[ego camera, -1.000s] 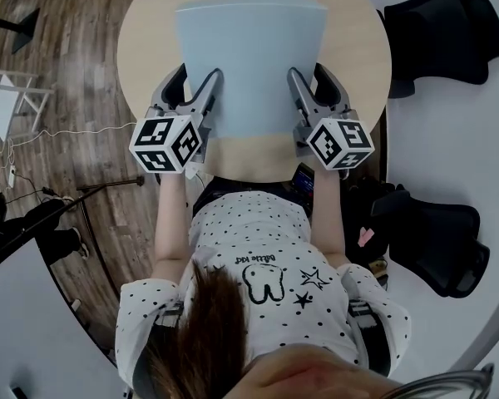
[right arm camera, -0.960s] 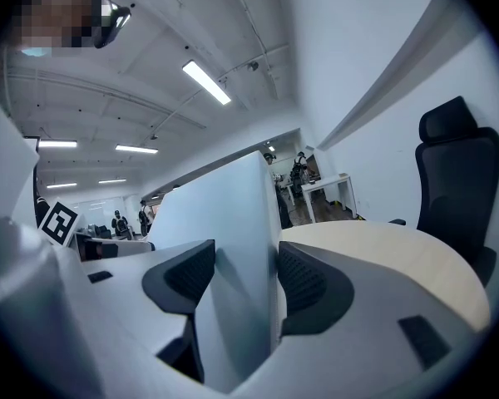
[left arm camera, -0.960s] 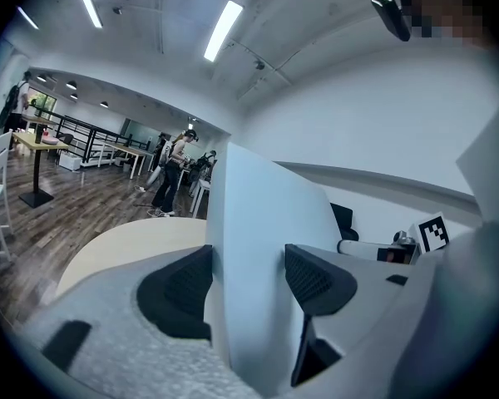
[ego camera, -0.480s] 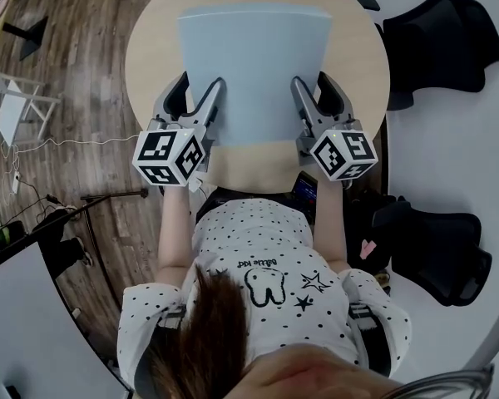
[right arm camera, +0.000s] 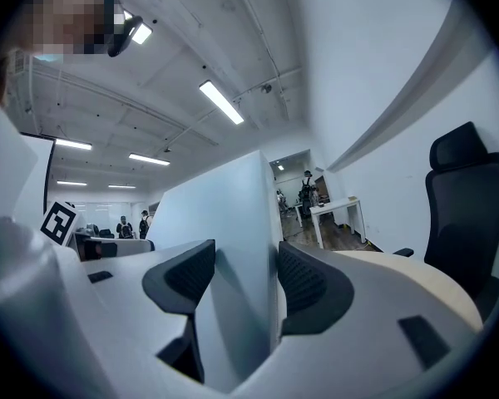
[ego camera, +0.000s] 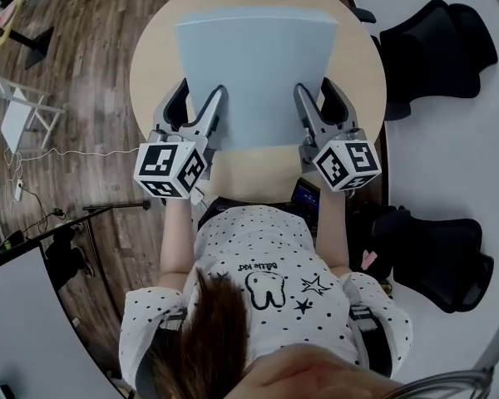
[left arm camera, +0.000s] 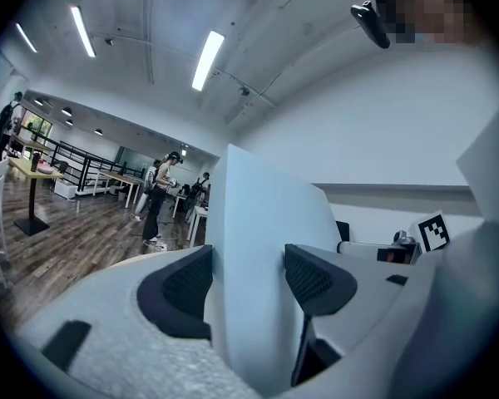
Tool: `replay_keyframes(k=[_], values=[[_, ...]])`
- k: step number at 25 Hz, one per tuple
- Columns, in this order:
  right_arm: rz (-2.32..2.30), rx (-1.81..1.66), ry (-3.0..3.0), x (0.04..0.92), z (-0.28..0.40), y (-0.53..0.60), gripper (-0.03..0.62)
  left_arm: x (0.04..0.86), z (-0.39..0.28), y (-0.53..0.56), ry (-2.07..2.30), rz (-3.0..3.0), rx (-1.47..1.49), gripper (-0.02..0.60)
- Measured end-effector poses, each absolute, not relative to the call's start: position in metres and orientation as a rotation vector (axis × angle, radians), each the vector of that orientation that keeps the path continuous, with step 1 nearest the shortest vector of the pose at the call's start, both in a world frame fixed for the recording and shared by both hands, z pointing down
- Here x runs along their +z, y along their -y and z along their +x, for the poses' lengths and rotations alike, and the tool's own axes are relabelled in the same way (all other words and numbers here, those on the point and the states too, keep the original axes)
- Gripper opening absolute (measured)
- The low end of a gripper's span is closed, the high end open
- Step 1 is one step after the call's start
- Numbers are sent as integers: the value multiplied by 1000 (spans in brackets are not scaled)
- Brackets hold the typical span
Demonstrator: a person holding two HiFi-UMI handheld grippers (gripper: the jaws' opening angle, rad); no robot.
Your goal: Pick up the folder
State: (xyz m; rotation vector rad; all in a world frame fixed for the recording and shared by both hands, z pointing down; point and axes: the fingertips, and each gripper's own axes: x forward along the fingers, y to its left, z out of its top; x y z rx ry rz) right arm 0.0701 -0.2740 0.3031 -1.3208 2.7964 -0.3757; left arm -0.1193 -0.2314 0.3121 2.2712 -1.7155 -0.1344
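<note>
A pale blue folder (ego camera: 256, 73) hangs over the round wooden table (ego camera: 152, 73) in the head view, gripped at its near corners from both sides. My left gripper (ego camera: 200, 113) is shut on its left edge, and my right gripper (ego camera: 321, 108) is shut on its right edge. In the left gripper view the folder (left arm camera: 262, 223) stands edge-on between the dark pads (left arm camera: 316, 279), with that gripper (left arm camera: 248, 277) pressed on it. The right gripper view shows the same: the folder (right arm camera: 224, 214) is clamped in the right gripper (right arm camera: 245, 279).
Two black office chairs stand to the right, one far (ego camera: 437, 44) and one near (ego camera: 437, 252). A white frame (ego camera: 15, 110) and a cable (ego camera: 58, 144) lie on the wooden floor at left. My torso in a dotted shirt (ego camera: 262, 281) is close to the table's near edge.
The folder looks slightly larger and has come up toward the head camera, held in both grippers. Both grippers stayed shut on it.
</note>
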Motion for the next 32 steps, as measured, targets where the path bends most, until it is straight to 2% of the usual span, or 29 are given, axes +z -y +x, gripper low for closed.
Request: replay_keyframes(k=[32], values=[[-1222,-124,-2732,216,74,240,233,219,-115,193,1871,2445,-301,276]])
